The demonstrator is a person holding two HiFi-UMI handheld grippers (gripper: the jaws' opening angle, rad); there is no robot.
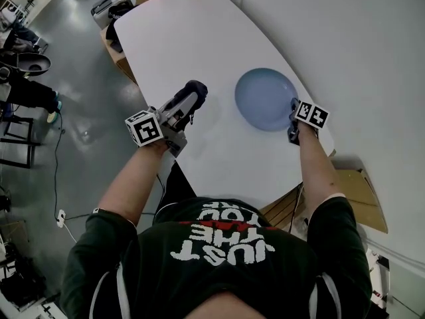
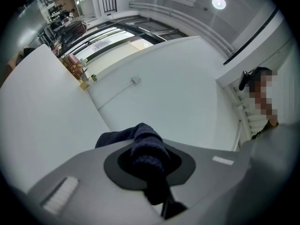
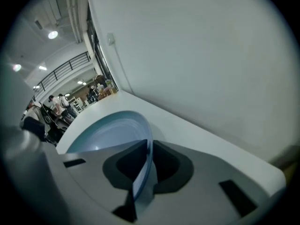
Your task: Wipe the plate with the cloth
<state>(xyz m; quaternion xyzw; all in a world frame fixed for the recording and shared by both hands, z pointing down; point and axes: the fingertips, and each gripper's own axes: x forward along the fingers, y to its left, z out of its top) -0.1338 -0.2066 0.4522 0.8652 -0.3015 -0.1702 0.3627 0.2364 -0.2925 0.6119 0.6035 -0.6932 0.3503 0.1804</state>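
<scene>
Between the jaws of the right gripper (image 3: pixel 143 172) stands the near rim of the blue plate (image 1: pixel 264 98). The jaws are pinched on this thin edge, and the rest of the plate lies ahead of them on the white table (image 1: pixel 199 45). The left gripper (image 1: pixel 186 105) is closed on a dark cloth (image 2: pixel 145 149), which bunches out in front of its jaws, and it is apart from the plate, off to one side. The hold on the rim looks narrow. If the cloth presses hard on the far part of the plate, the plate may probably turn in the jaws or slip out and slide over the smooth table. A loose fold of cloth could also drag instead of wiping. In the head view the marker cube covers the right jaws. It is hard to tell whether the plate lies flat or a little lifted, and no dirt can be made out on it.
</scene>
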